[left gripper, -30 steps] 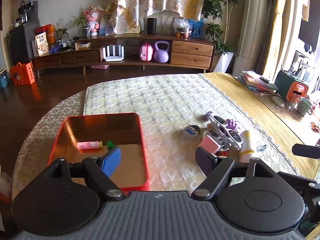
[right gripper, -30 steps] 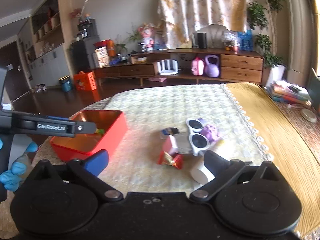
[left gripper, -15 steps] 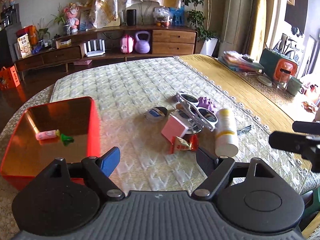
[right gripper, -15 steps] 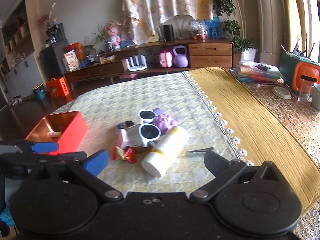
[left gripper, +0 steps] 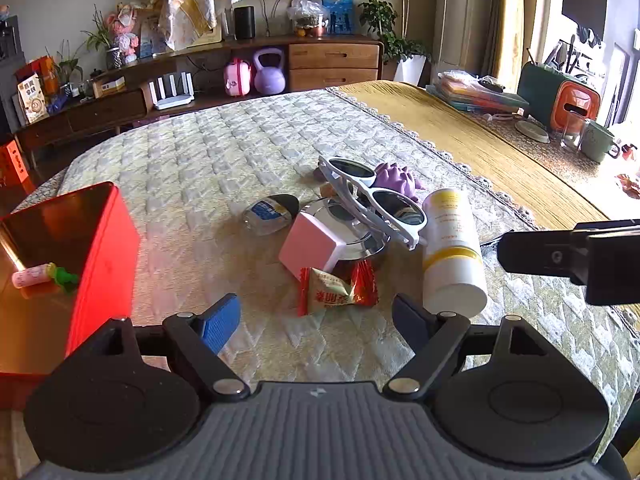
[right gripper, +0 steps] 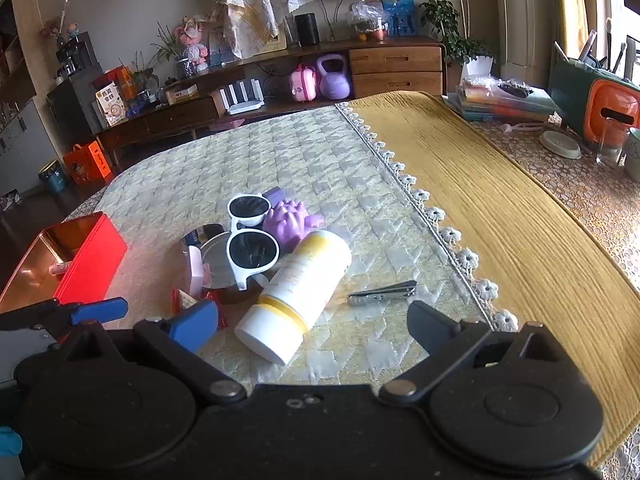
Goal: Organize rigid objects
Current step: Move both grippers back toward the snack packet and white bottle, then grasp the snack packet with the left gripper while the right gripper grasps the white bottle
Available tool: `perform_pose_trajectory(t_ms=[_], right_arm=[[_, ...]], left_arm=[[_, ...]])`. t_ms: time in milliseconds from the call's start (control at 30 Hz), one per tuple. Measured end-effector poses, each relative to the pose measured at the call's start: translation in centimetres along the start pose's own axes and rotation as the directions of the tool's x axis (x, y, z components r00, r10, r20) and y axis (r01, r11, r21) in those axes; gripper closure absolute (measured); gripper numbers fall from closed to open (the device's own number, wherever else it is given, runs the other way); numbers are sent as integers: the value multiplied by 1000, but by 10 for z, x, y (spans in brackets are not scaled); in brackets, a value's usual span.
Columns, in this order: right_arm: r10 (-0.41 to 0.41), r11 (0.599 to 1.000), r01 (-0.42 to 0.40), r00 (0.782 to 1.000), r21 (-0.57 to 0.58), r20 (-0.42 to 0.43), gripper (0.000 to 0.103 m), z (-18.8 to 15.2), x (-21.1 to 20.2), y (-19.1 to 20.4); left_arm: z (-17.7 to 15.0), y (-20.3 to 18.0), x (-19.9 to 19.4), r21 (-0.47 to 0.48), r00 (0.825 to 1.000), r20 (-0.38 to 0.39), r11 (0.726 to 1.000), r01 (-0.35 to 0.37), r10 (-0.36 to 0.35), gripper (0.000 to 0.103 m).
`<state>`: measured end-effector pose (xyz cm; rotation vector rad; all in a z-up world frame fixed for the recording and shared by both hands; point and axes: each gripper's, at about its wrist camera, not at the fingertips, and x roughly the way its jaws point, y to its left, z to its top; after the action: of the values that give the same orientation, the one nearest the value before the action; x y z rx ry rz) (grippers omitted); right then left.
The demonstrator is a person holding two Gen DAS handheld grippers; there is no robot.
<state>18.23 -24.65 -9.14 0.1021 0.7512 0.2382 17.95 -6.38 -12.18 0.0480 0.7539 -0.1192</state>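
A pile lies on the quilted cloth: white sunglasses (left gripper: 376,200) (right gripper: 250,246), a purple spiky toy (left gripper: 396,179) (right gripper: 286,224), a pink block (left gripper: 312,246), a red candy wrapper (left gripper: 336,292), a small clear bottle (left gripper: 268,216) and a white-and-yellow bottle (left gripper: 452,252) (right gripper: 298,292) on its side. Nail clippers (right gripper: 382,293) rest right of that bottle. The red tin (left gripper: 104,256) (right gripper: 90,264) at the left holds a pink item (left gripper: 30,276). My left gripper (left gripper: 318,318) is open just short of the candy. My right gripper (right gripper: 312,322) is open, over the bottle's cap end.
A yellow cloth with a lace edge (right gripper: 500,216) covers the table's right part. Books (right gripper: 496,104), a green-and-orange case (right gripper: 600,100), a glass and a mug stand at the far right. A wooden sideboard (right gripper: 360,72) lines the back wall.
Both grippers have swung right, away from the red tin and toward the pile. The pile now sits closer and more central in both views. Both stay open.
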Motion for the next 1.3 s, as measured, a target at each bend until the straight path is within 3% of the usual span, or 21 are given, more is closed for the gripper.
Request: perform_pose_trajectory(t_ms=[733,1033,1300], right_arm=[[-24,1000,24,995,-8,-100,19,6,59,14],[-30,1000,30,993,1,-117,27,4,67,14],[-13,1000,15,994,23,-105,44,3,62,13]], left_arm=[[-3,-12,40,23,1000,5,1000,18,-18,20],[-3,-14,40,33,1000,7,999,22,-22,40],[-1,-13,39,33,1000,4,999,30,-30,55]])
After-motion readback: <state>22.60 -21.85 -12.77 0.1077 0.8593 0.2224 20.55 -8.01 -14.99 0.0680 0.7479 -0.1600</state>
